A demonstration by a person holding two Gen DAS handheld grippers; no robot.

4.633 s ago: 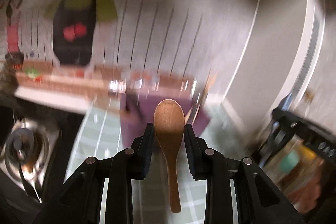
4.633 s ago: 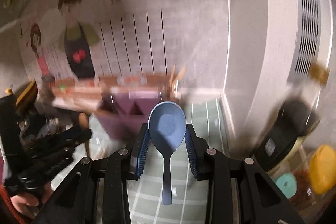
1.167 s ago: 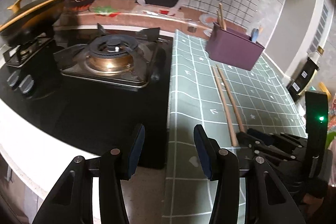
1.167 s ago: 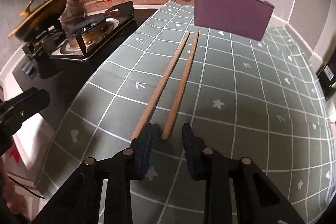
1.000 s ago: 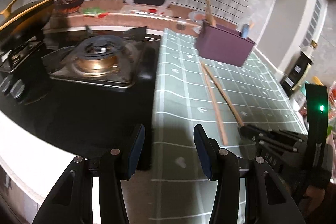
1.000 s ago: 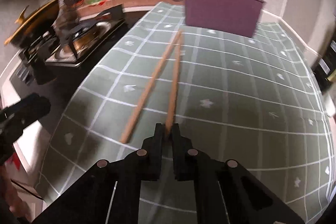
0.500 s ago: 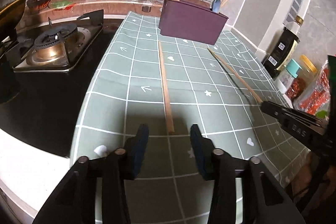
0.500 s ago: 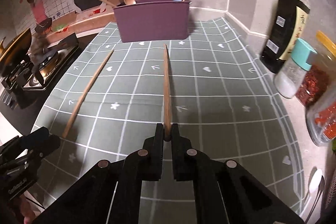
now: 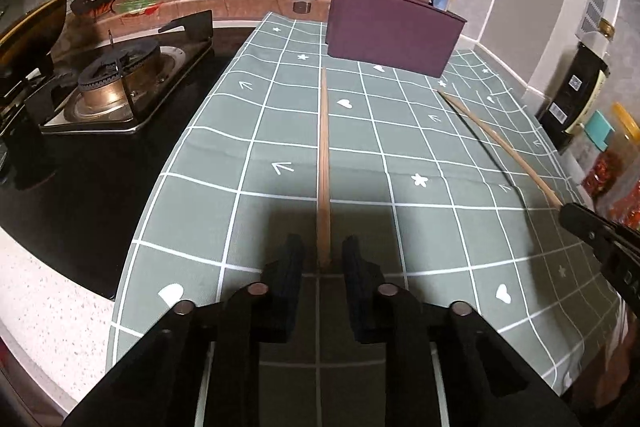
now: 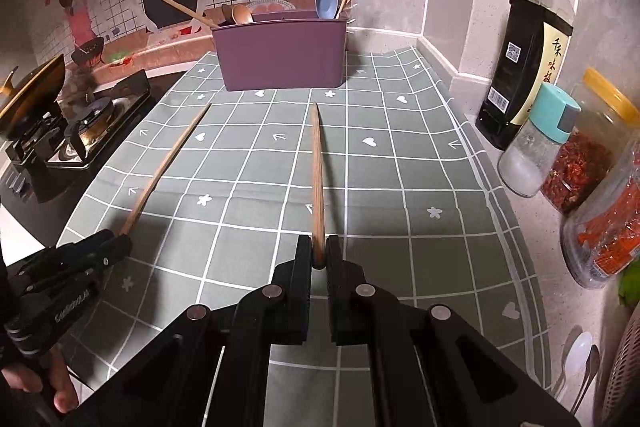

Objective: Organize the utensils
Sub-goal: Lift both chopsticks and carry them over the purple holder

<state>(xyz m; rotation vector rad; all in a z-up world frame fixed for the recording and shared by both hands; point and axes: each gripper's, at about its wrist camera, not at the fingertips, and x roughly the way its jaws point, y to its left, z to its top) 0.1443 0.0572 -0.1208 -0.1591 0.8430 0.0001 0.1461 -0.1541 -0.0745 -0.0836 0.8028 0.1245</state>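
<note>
Nearest, the right gripper [image 10: 319, 253] is clenched on one long wooden chopstick [image 10: 317, 179], lifted off the green gridded counter [image 10: 400, 163]. The left gripper [image 9: 322, 261] straddles the other wooden chopstick [image 9: 323, 155], jaws not closed. Beyond, the purple utensil holder [image 10: 282, 57] already holds spoons; both chopsticks remain

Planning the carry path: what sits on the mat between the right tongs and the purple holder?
In the right wrist view, only bare green mat lies between the right tongs and the purple holder; the held chopstick points across it.
</note>
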